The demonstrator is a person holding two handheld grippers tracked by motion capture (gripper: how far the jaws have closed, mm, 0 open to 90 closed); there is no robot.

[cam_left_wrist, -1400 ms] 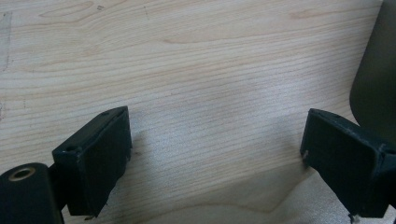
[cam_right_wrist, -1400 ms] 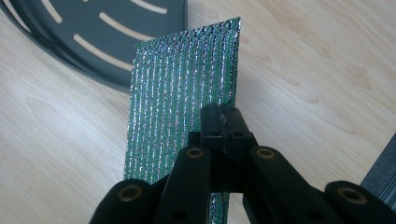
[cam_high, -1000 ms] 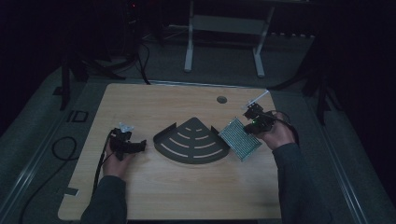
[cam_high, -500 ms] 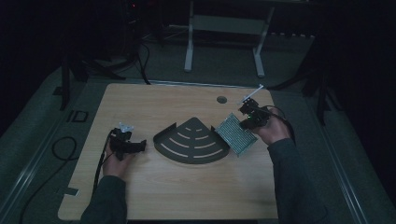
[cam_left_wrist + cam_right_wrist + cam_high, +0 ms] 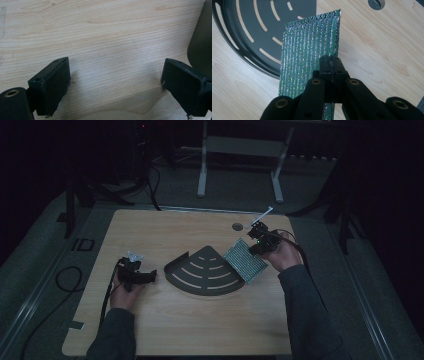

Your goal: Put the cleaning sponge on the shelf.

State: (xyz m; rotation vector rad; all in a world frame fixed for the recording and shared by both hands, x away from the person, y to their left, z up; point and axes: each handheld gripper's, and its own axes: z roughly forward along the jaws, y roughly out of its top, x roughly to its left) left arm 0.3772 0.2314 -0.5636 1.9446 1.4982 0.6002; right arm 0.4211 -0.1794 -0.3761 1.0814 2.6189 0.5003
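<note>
**Carrying the foil sheet to the tray**

The right gripper (image 5: 331,65) has its jaws pressed together on one edge of a ribbed, shiny green-and-silver foil sheet (image 5: 308,47). The pinch sits close to the sheet's rim, so most of the sheet hangs free beyond the jaws and slopes away toward the dark fan-shaped tray (image 5: 202,270). In the high view the sheet (image 5: 245,260) lies just beside the tray's right edge, its near corner over or touching the rim; which of the two cannot be told from here.

To do this step well, I judge that the grip should stay firm and level: a thin sheet held by one edge will flap or fold if the hand tilts sharply. The free end should lead, coming over the tray's slotted floor (image 5: 262,27) before the held edge is lowered, so the sheet lands flat and does not catch on the raised wall. The jaws should open only once the sheet rests on something.

The left gripper (image 5: 113,82) has its jaws spread wide with nothing between them, low over the bare wooden table (image 5: 105,32). In the high view it (image 5: 134,274) rests to the left of the tray, near its curved wall, well placed to steady the tray should the sheet push against it.
</note>
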